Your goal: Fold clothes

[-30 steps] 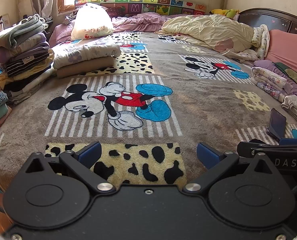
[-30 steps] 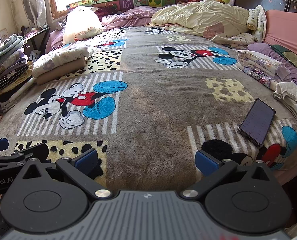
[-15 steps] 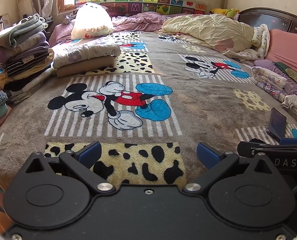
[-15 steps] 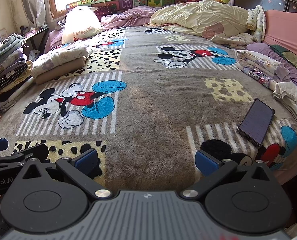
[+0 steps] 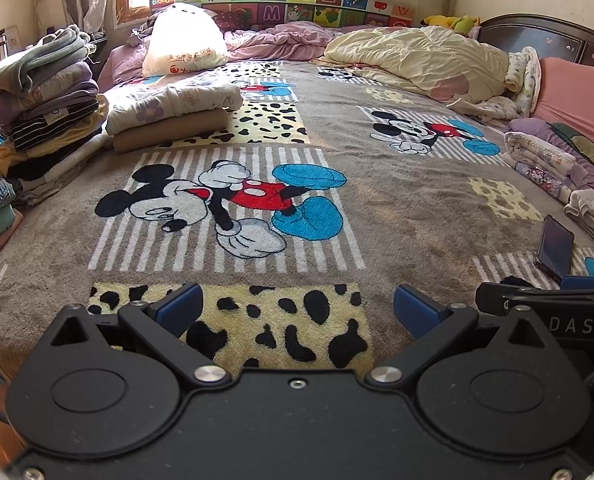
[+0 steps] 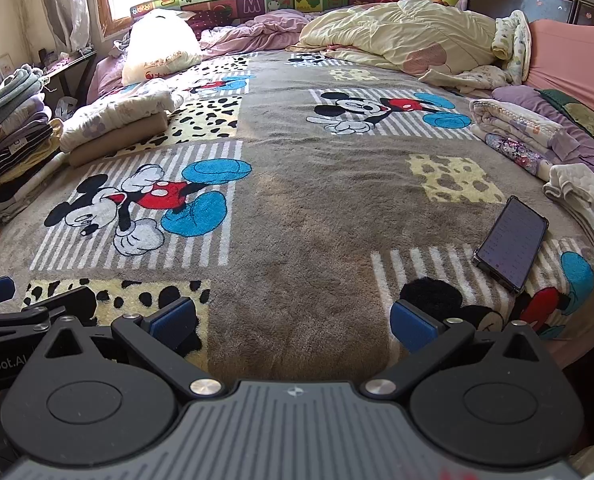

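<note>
My left gripper (image 5: 297,308) and right gripper (image 6: 293,318) both gape empty over the blanket (image 6: 317,208); phone (image 6: 511,242) lies near the blanket's right edge.

Left gripper (image 5: 297,306) level and low at the near edge of the bed, jaws spread wide, nothing between its blue pads (image 5: 179,308), right gripper (image 6: 293,318) just beside it at the same edge, likewise wide apart and empty, both pointing toward the far edge

Right gripper (image 6: 293,318) held wide apart and empty above cartoon blanket (image 6: 317,208), phone (image 6: 511,245) laid at right, folded clothes (image 6: 115,128) stacked far left
</note>
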`<action>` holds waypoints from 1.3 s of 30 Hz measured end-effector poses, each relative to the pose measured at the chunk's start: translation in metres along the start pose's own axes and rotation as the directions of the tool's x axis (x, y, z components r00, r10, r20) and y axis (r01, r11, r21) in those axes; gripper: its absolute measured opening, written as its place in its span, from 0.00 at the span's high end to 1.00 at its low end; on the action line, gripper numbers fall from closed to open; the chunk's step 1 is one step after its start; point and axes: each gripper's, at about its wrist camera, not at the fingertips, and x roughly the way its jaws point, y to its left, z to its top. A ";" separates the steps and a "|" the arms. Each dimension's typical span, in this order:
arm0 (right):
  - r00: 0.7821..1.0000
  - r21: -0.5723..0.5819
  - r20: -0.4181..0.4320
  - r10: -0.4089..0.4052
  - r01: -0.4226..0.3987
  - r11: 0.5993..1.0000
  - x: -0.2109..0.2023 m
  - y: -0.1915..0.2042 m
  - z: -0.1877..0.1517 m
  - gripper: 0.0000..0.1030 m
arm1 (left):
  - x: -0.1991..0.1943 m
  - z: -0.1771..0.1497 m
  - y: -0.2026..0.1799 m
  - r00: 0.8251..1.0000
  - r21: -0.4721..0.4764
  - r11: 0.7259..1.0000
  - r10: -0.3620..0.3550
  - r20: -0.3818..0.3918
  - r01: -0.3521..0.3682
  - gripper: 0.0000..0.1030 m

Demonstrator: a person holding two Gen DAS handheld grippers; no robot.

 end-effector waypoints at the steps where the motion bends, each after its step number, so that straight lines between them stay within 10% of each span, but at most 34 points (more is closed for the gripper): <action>1: 1.000 0.000 -0.001 0.000 0.000 1.000 0.000 0.000 0.000 0.00 | 0.000 0.000 0.000 1.000 0.000 1.000 0.000 0.000 0.000 0.00; 29: 0.989 0.198 0.094 0.112 -0.129 0.972 0.006 -0.060 0.001 0.00 | 0.025 0.026 -0.032 0.997 0.025 0.996 -0.082 0.009 0.081 0.00; 39: 0.952 0.395 0.306 -0.017 -0.111 0.912 0.003 -0.173 -0.004 0.00 | 0.065 0.067 -0.134 0.923 0.163 0.922 -0.371 0.107 0.352 0.00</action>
